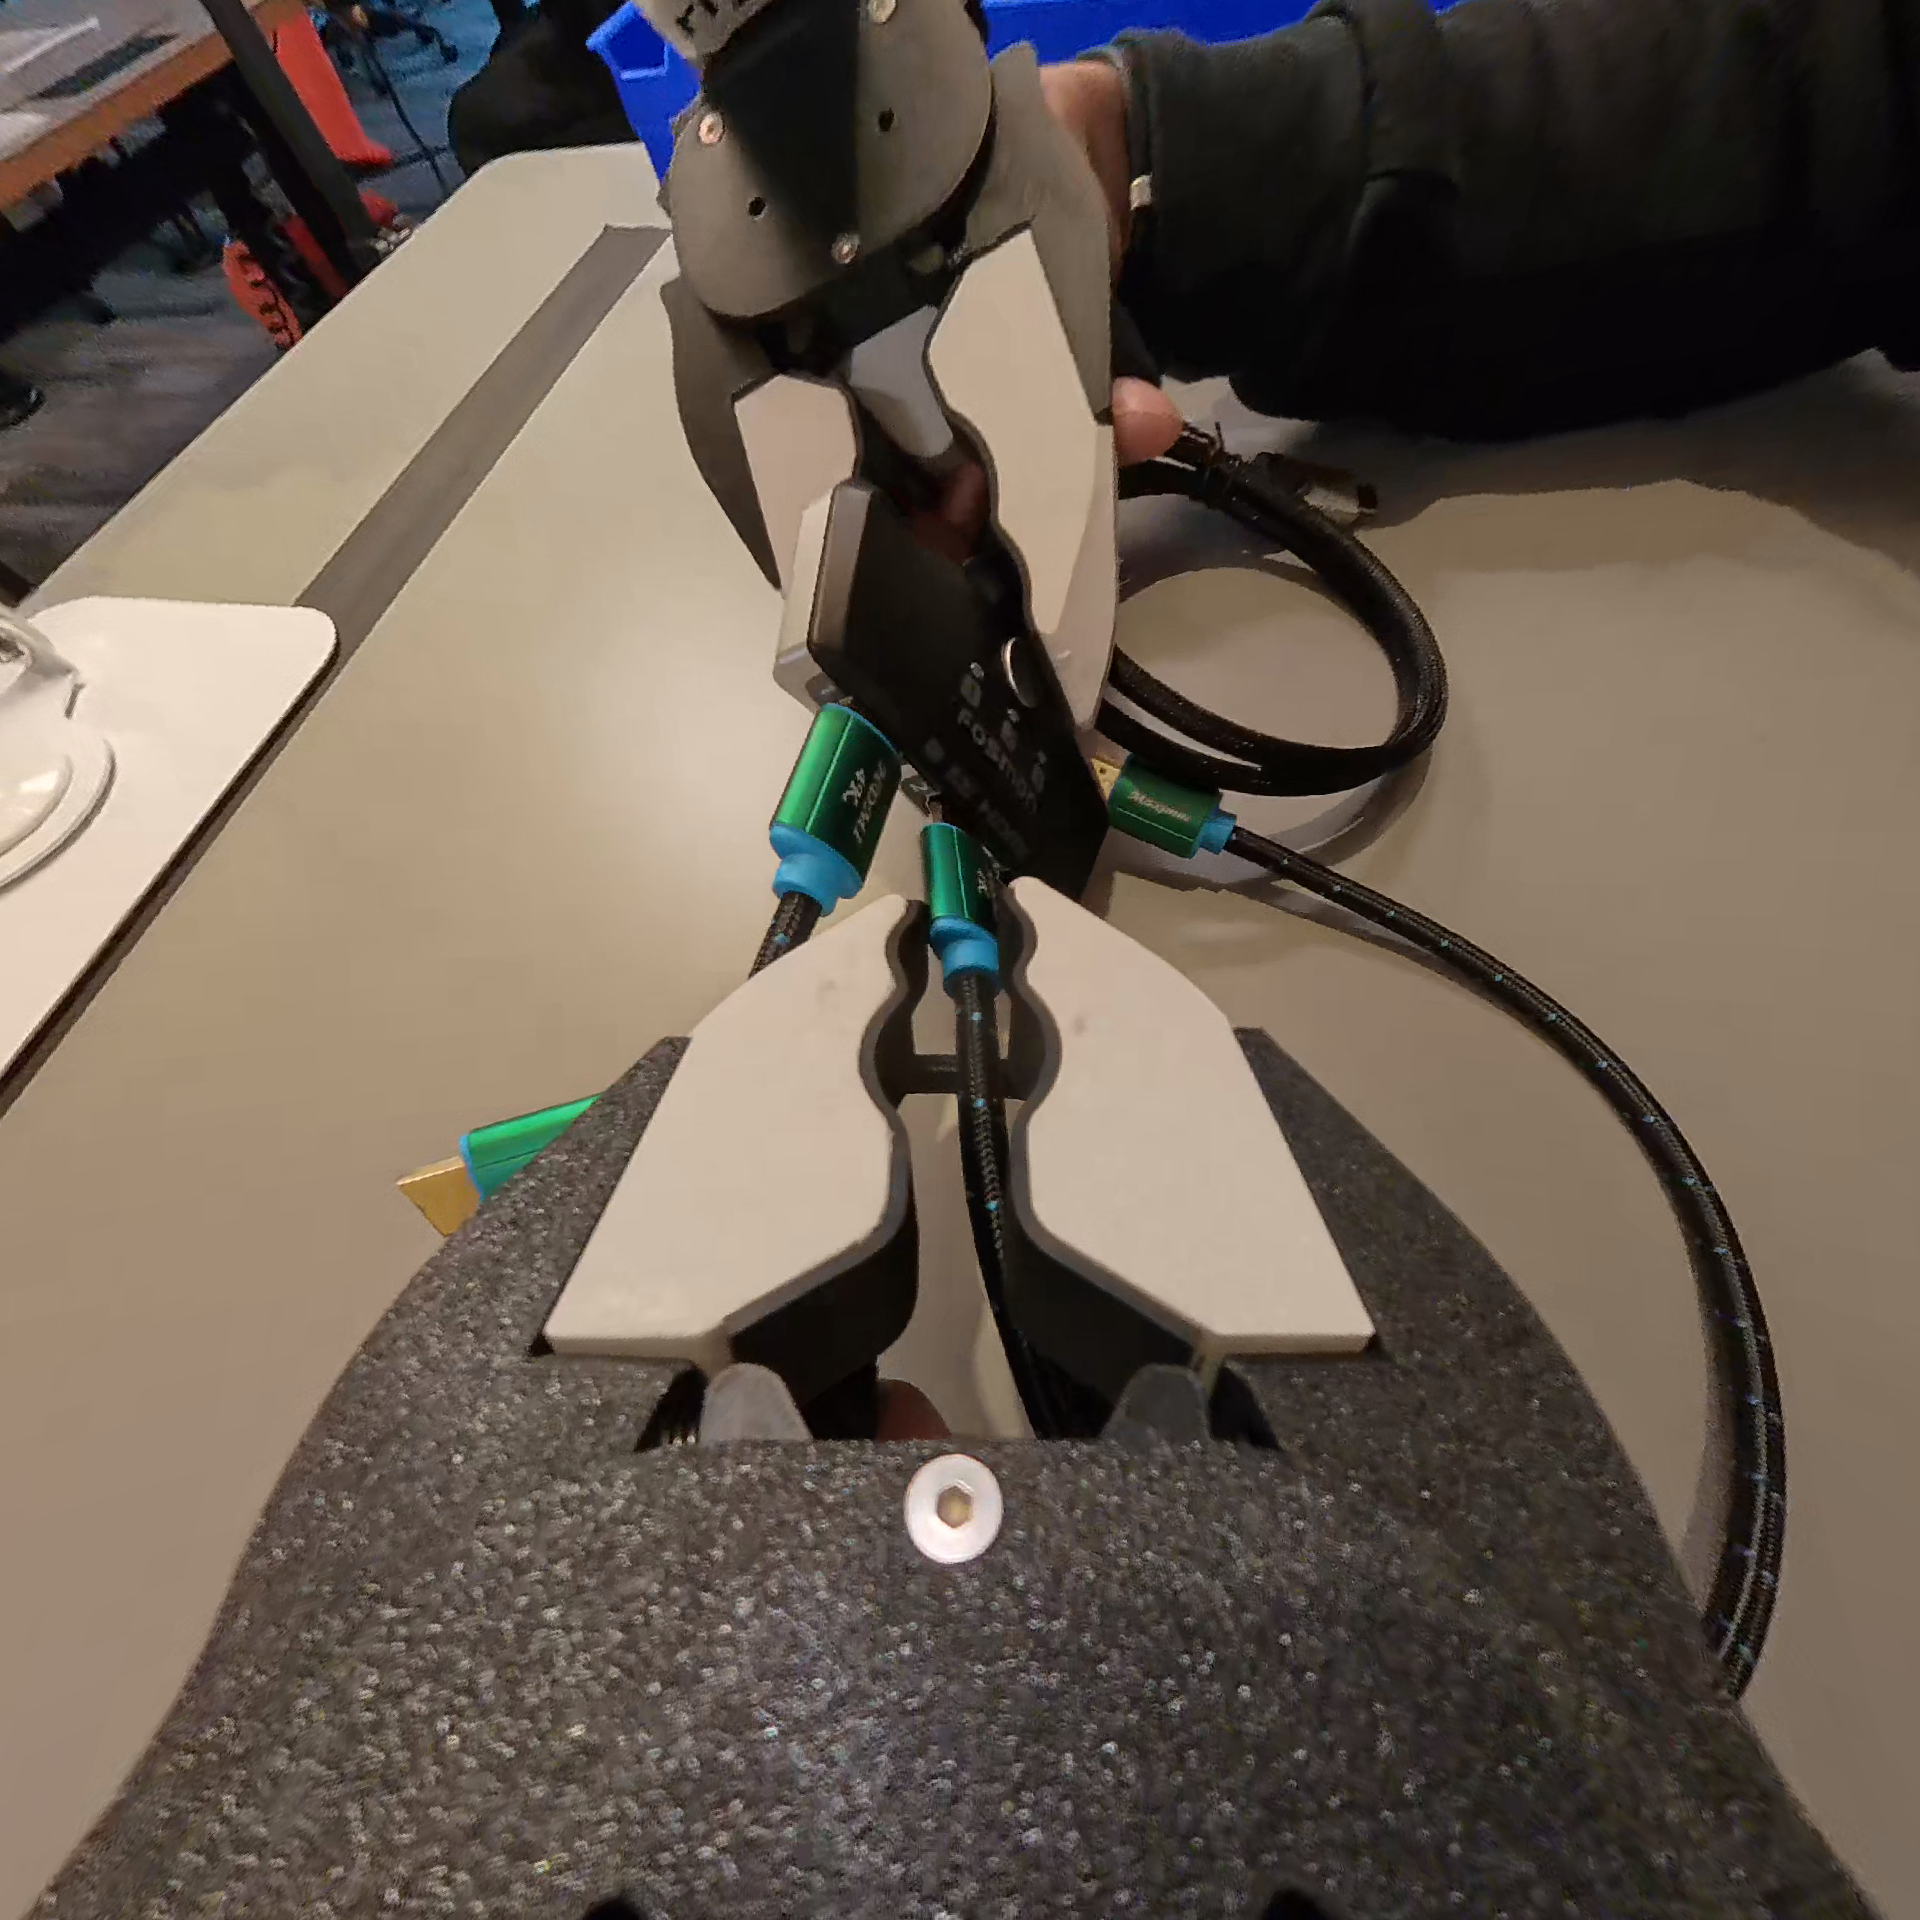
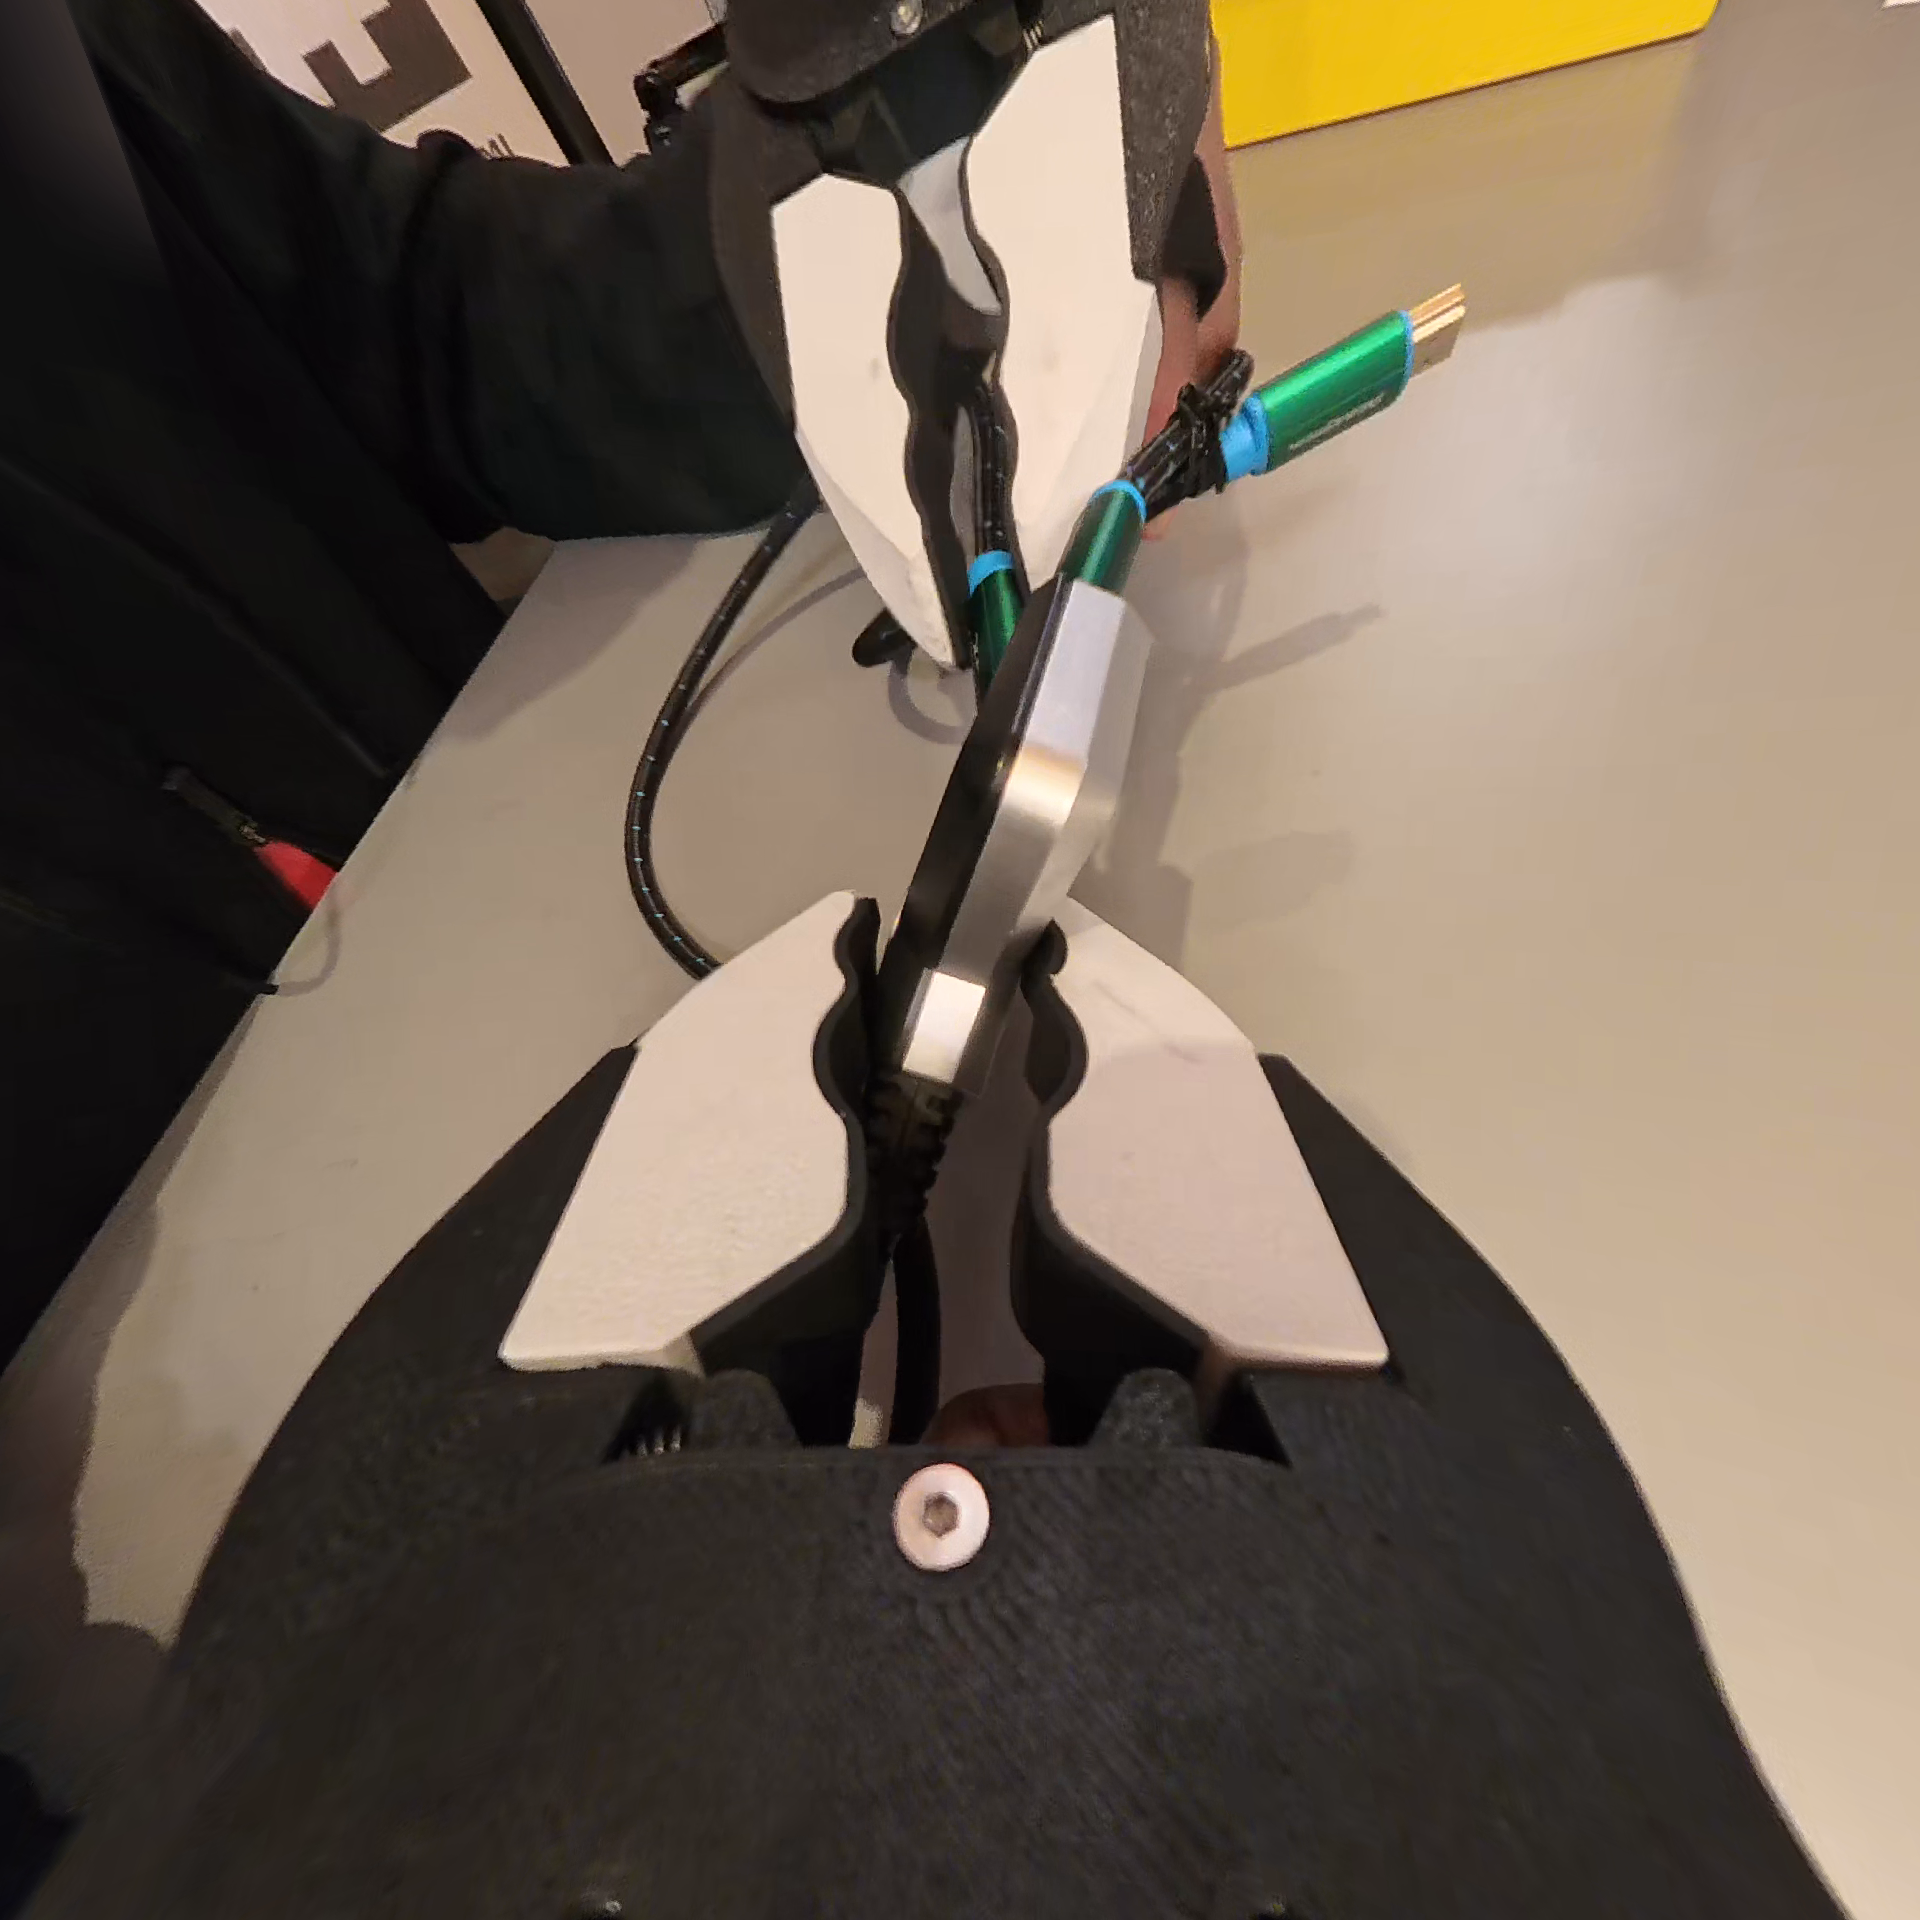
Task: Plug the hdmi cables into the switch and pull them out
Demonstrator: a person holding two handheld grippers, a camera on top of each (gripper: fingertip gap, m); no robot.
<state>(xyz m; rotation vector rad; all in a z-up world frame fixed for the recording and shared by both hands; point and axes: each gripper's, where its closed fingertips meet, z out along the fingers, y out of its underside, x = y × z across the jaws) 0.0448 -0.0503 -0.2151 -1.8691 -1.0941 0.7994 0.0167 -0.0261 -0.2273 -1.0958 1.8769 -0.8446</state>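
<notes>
Switch (image 1: 935, 665), black-faced with a silver rim, hangs above the desk (image 1: 436, 914) in mid-air, its far end pinched by our right gripper (image 2: 951, 935). Its long axis runs straight toward our left gripper (image 1: 961, 914), whose jaws pinch a green plug (image 1: 956, 883) at the near port. A second green plug (image 1: 831, 800) sits alongside.

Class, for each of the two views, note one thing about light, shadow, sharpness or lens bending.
Left wrist view: wide-angle bending curves the table edges; the background room is soft; the right gripper casts a shadow beside the switch.
Right wrist view: soft shadows fall on the table; the switch's silver edge shines brightly; the sleeve is nearly featureless black.
</notes>
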